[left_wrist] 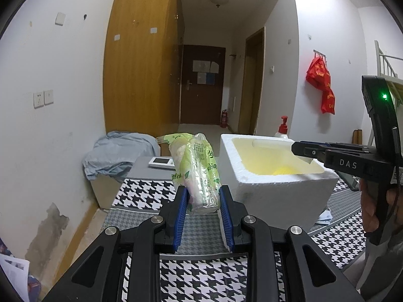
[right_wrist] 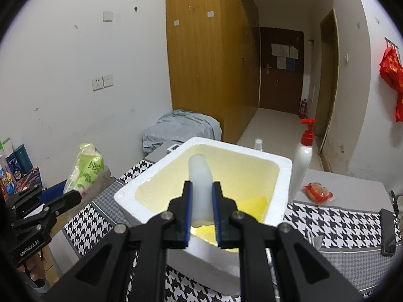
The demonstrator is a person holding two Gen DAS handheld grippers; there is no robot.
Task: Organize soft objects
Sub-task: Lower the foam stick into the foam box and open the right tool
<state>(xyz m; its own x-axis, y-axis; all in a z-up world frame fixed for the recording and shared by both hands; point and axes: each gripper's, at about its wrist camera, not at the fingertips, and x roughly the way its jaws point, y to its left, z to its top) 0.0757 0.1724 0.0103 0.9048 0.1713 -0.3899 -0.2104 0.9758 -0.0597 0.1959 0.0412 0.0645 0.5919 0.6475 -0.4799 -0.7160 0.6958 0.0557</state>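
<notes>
A green pack (left_wrist: 195, 168) of soft goods in clear wrap is clamped between the blue pads of the left gripper (left_wrist: 203, 201), its top leaning away from the camera. It is held above the check cloth (left_wrist: 201, 276), just left of the foam box (left_wrist: 272, 188). In the right wrist view the same pack (right_wrist: 85, 171) is seen raised at the far left, well apart from the box's open top.

A pale soft tube (right_wrist: 200, 183) is gripped by the right gripper (right_wrist: 202, 201), whose jaws stand narrow around it. The tube is held over the near part of the box (right_wrist: 141, 201), pointing toward its yellow-tinted inside, where something yellow (right_wrist: 254, 205) lies at the bottom. From the left view the right gripper (left_wrist: 306, 152) is seen reaching over the box's far right rim.

A white pump bottle (right_wrist: 301, 163) is stood just right of the box, and a red packet (right_wrist: 317, 192) lies beside it. Blue-grey fabric (right_wrist: 178, 128) is heaped behind the box by the wall
</notes>
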